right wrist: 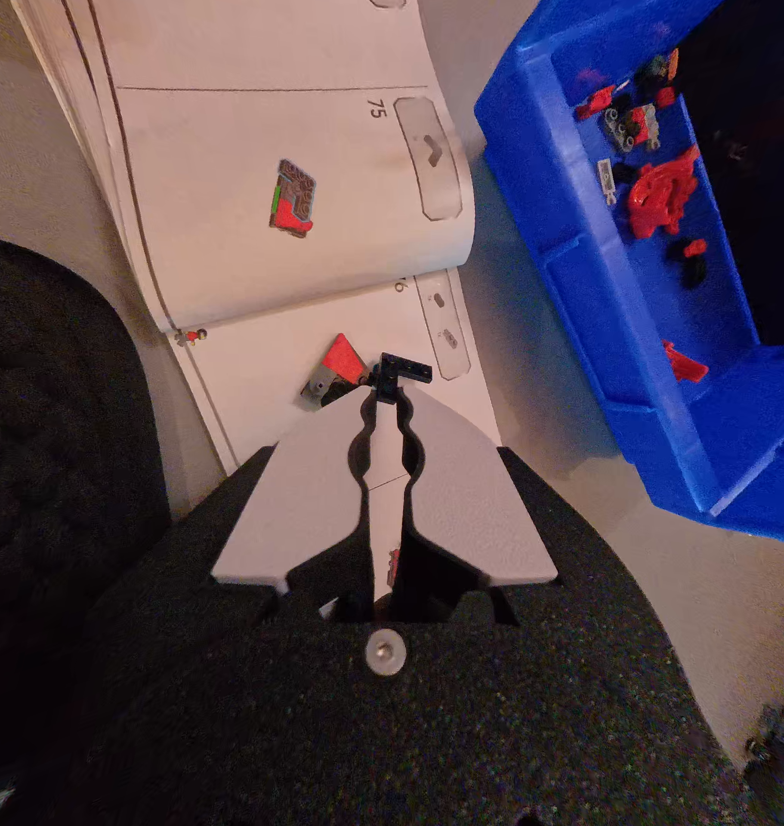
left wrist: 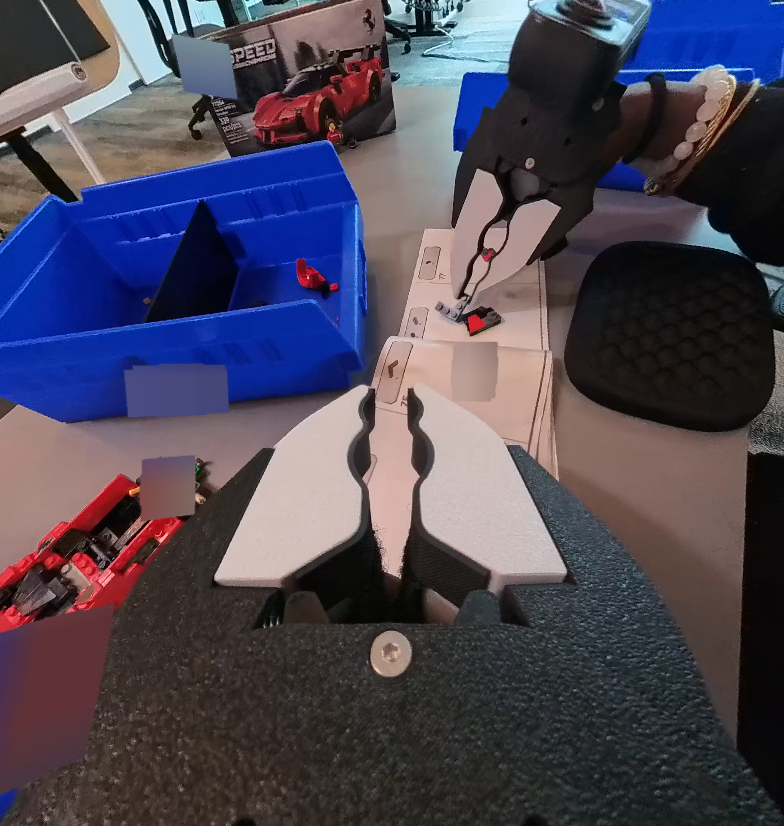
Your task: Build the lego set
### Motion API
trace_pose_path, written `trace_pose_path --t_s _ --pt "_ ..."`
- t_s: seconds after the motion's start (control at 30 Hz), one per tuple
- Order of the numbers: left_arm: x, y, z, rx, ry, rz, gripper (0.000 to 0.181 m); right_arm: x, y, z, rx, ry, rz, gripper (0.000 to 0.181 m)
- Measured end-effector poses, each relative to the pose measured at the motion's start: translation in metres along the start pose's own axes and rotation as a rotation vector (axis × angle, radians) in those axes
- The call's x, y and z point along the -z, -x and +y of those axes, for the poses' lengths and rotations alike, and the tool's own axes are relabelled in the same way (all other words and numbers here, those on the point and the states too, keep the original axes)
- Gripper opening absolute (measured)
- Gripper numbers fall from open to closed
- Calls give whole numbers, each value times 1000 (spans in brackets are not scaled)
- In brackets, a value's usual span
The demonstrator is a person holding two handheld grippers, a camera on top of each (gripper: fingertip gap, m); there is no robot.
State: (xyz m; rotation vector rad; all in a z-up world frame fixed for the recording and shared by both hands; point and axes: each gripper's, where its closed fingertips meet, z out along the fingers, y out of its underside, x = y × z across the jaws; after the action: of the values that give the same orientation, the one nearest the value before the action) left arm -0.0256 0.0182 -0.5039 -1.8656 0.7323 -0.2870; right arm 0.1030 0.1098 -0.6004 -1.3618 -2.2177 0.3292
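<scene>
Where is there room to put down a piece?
Bare table lies between the blue bin and the half-built red car. It's crowded on the booklet, where the right hand-held gripper holds a grey plate beside the small red assembly.

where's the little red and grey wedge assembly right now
The wedge assembly lies on the open instruction booklet, just left of the dark L-shaped plate pinched by the right gripper; the blue bin sits to the right.

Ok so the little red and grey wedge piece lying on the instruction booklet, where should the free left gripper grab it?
Judging by shape, grip the small assembly across its flat grey and black end, coming from above on the side away from the right gripper. The red top slopes, so fingers could slip there. The L-shaped plate crowds the other side.
</scene>
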Motion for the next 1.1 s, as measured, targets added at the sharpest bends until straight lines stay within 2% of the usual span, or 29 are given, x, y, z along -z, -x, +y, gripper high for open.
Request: trace_pose_path --t_s 0.2,0.33,0.47,0.57,0.67,0.83,0.93,1.03,1.1 --pt "0 4 2 11 -6 2 13 3 9 1 -30 -18 -14 9" --pt "-3 2 4 4 1 14 13 14 1 0 -89 -65 76 9" --pt "-6 1 7 -8 12 14 13 35 -5 -5 -273 -135 229 9" --pt "-11 -1 10 1 15 30 13 48 4 -15 -427 -229 310 9" --pt "-19 -4 13 3 33 58 14 46 21 -14 -493 -243 304 9" --pt "-25 -11 11 -49 49 74 15 38 26 13 -411 -85 309 9" --pt "-26 -16 11 -54 48 85 15 29 21 11 -327 -77 269 9" --pt "-25 -20 12 -58 52 87 15 21 16 -7 -161 -106 197 9" --pt "-23 -21 13 -63 57 85 15 13 14 -12 -83 -65 134 9"
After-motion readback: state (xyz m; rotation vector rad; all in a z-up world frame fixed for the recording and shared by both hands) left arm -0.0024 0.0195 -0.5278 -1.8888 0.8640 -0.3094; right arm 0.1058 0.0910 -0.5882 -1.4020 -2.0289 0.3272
